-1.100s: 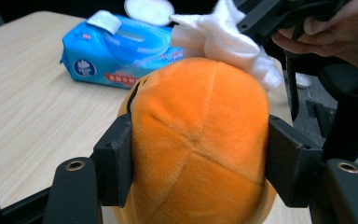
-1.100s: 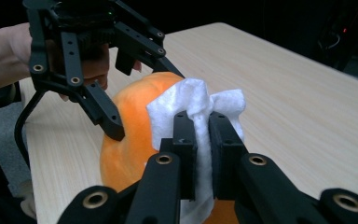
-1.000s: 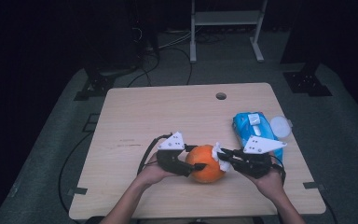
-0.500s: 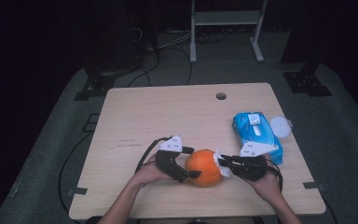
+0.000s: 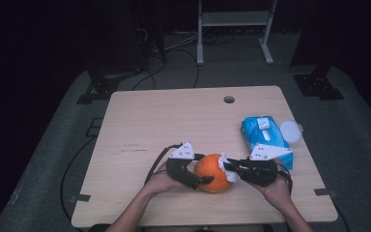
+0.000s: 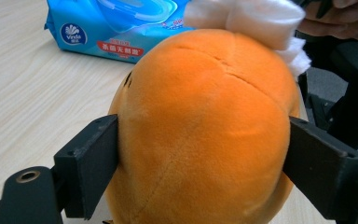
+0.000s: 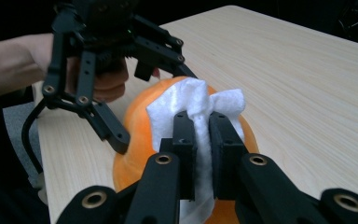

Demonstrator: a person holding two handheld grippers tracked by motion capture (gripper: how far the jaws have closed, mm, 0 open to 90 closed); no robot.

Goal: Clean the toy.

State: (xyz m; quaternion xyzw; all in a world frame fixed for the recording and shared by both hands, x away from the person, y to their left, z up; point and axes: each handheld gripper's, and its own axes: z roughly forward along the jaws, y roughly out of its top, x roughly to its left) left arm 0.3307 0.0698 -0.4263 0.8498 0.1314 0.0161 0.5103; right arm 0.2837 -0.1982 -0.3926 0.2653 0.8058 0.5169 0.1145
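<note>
The left claw (image 5: pixel 200 175) stands wide, its jaws, which have just closed a little, flanking and touching the orange plush toy (image 5: pixel 213 172) near the table's (image 5: pixel 174 121) front edge, while the right claw (image 5: pixel 228 166) pinches a white tissue (image 7: pixel 193 105) against it, the toy's underside hidden.

The orange plush toy (image 6: pixel 200 130) hides the surface beneath it. The wipes pack (image 6: pixel 116 28) is cut off by the top edge, its small print unreadable
</note>
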